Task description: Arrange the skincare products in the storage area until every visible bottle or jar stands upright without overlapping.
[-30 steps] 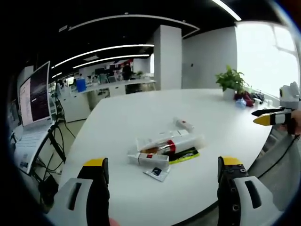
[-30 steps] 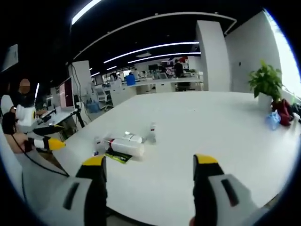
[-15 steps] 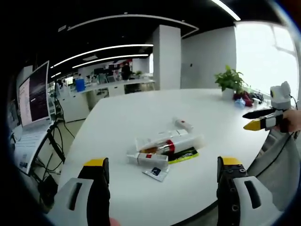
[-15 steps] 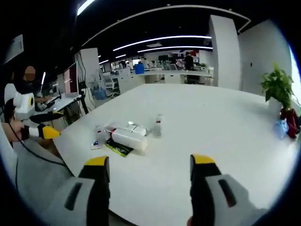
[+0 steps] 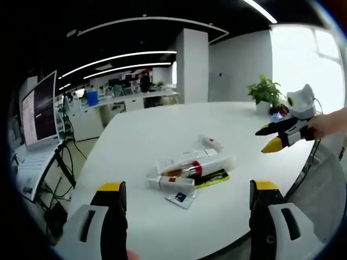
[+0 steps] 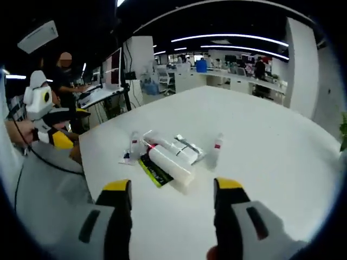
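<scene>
A heap of skincare products lies on its side on the white table (image 5: 157, 130): a clear storage box (image 5: 190, 161) holding a white bottle with a red band (image 5: 201, 167), a white tube (image 5: 171, 184) in front, a small white bottle (image 5: 211, 143) behind, a small sachet (image 5: 180, 198). My left gripper (image 5: 187, 192) stands open near the table's front edge, short of the heap. In the right gripper view the white bottle (image 6: 171, 165) and clear box (image 6: 181, 149) lie ahead of my open right gripper (image 6: 172, 187). A small bottle (image 6: 217, 149) stands apart. The right gripper (image 5: 274, 138) also appears in the left gripper view.
A green-black flat pack (image 5: 213, 178) lies under the box. A potted plant (image 5: 265, 92) and red and blue items (image 5: 279, 114) sit at the far table edge. A monitor and desk (image 5: 38, 116) stand to the left. A person (image 6: 65, 76) stands by desks.
My right gripper has swung in over the table toward the heap, and its view now looks down on the products from closer. The left gripper has stayed put.
</scene>
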`<state>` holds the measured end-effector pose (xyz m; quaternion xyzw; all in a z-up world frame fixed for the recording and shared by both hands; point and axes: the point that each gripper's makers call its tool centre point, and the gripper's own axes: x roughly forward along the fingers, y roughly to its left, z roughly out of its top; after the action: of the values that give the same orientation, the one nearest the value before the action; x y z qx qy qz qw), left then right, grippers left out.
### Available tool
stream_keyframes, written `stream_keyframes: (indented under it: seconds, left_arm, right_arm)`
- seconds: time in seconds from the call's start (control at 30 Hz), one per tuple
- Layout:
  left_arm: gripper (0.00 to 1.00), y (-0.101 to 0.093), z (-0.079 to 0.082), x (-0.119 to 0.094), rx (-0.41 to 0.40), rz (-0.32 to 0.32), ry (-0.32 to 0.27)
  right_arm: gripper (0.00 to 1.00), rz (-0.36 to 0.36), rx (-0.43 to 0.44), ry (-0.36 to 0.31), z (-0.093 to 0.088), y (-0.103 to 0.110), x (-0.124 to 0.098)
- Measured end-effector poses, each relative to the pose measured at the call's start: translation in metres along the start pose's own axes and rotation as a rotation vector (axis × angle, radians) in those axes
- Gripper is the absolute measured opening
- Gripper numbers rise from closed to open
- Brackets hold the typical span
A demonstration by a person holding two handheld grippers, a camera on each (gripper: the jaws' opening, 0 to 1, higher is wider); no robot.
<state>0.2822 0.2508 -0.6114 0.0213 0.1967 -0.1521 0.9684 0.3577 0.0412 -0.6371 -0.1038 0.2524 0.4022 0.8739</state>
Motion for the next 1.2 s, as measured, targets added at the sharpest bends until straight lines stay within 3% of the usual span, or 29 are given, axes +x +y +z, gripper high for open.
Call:
stream_keyframes:
  seconds: [0.4, 0.6, 0.83, 1.03, 1.2]
  left_arm:
    - [0.9, 0.004, -0.001, 0.0, -0.005, 0.016, 0.005]
    - [0.89, 0.004, -0.002, 0.0, -0.002, 0.017, 0.007]
    - [0.87, 0.006, -0.003, -0.001, -0.031, 0.024, 0.01]
    - [0.86, 0.006, -0.004, 0.0, -0.014, 0.024, 0.021]
    - [0.86, 0.007, -0.005, -0.001, -0.027, 0.028, 0.025]
  right_arm:
    - [0.57, 0.096, -0.153, 0.048, 0.026, -0.005, 0.047]
    - [0.53, 0.152, -0.222, 0.09, 0.028, -0.003, 0.072]
    - [0.48, 0.243, -0.361, 0.158, 0.029, 0.005, 0.096]
    - [0.45, 0.378, -0.493, 0.235, 0.022, 0.031, 0.115]
    - [0.39, 0.441, -0.579, 0.342, -0.002, 0.04, 0.132]
